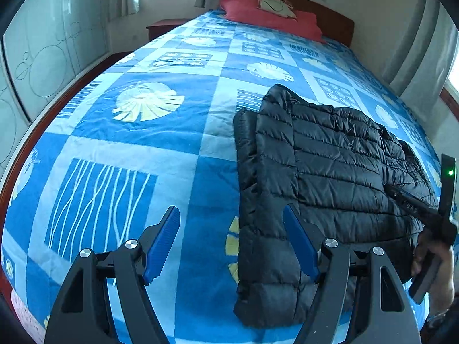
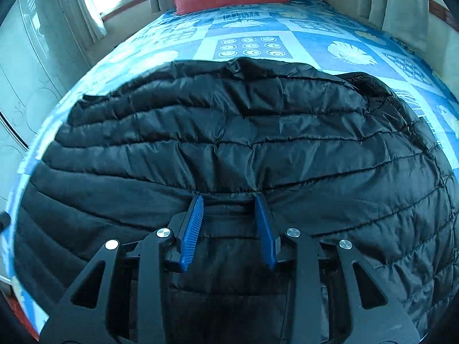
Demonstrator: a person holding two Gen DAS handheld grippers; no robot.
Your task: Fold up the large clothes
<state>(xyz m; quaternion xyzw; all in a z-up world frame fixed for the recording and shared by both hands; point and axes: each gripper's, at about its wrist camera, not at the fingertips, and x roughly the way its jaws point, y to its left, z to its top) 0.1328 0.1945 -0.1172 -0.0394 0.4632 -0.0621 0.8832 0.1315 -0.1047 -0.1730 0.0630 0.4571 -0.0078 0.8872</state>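
Observation:
A black quilted puffer jacket (image 1: 321,166) lies folded on the blue patterned bedspread (image 1: 149,143), toward the bed's near right. My left gripper (image 1: 231,215) is open and empty, hovering over the jacket's left edge, its right finger above the fabric. In the right wrist view the jacket (image 2: 229,132) fills most of the frame. My right gripper (image 2: 229,197) is partly open, its blue fingertips pressing into a bunched seam of the jacket. The right gripper and the hand holding it also show at the right edge of the left wrist view (image 1: 416,206).
A red pillow (image 1: 269,14) and a cream cushion (image 1: 275,5) lie at the wooden headboard. A wardrobe with circle patterns (image 1: 43,57) stands left of the bed. Curtains (image 1: 416,57) hang on the right. A small red nightstand (image 1: 163,27) stands by the window.

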